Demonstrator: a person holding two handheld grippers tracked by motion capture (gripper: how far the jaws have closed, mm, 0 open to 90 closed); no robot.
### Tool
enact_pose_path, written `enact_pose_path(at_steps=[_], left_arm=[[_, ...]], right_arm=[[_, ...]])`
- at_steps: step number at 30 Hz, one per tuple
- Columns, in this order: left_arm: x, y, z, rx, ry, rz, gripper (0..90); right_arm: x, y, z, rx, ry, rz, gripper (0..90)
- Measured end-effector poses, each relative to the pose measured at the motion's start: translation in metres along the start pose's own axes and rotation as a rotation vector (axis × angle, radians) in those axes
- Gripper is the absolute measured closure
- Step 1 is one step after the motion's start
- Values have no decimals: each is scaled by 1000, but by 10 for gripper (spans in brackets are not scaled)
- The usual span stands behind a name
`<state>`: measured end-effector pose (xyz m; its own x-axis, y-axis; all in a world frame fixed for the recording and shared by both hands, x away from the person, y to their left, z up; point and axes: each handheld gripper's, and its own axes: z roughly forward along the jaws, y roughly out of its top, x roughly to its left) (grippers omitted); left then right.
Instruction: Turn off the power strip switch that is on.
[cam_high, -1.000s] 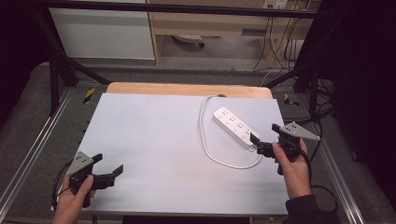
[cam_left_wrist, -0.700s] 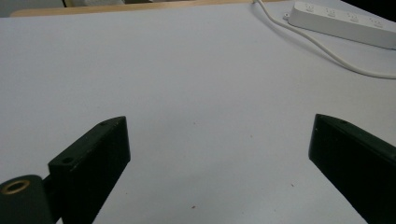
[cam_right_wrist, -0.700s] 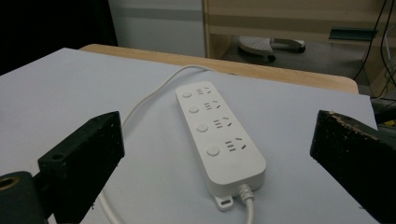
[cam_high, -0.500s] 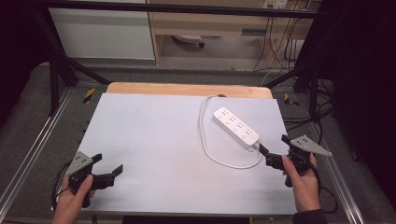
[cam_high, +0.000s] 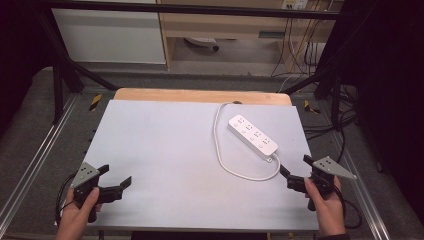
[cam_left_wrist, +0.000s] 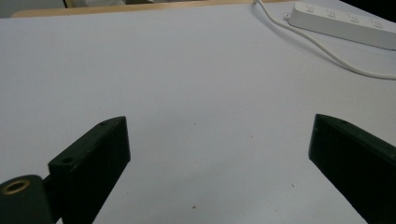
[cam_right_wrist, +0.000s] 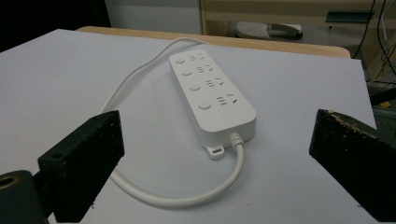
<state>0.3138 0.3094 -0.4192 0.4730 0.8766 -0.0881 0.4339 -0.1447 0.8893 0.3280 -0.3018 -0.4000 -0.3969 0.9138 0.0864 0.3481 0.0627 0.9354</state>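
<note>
The right gripper (cam_high: 295, 176) has drawn back from the power strip (cam_high: 252, 135) toward five o'clock, jaws wide and empty, likely lining up on its cord end. The strip lies at two o'clock. The left gripper (cam_high: 115, 176), equally wide and empty, rests at seven o'clock.

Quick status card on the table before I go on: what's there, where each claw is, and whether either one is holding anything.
surface: white table top
object: white power strip, lying flat, far right part of the table
cord: white cable loops from the strip's near end round its left side to the table's far edge
left claw: open, empty, near-left corner
right claw: open, empty, near-right edge, pointing at the strip, apart from it
</note>
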Motion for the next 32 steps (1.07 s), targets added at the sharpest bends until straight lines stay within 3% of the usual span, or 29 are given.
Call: enact_pose_path(at_steps=[19, 32], left_arm=[[0, 0, 0, -2, -1, 3, 53], [-1, 0, -1, -6, -4, 6, 53]], right_arm=[[0, -33, 3, 50, 23, 1, 33], [9, -51, 25, 173, 44, -38, 35]])
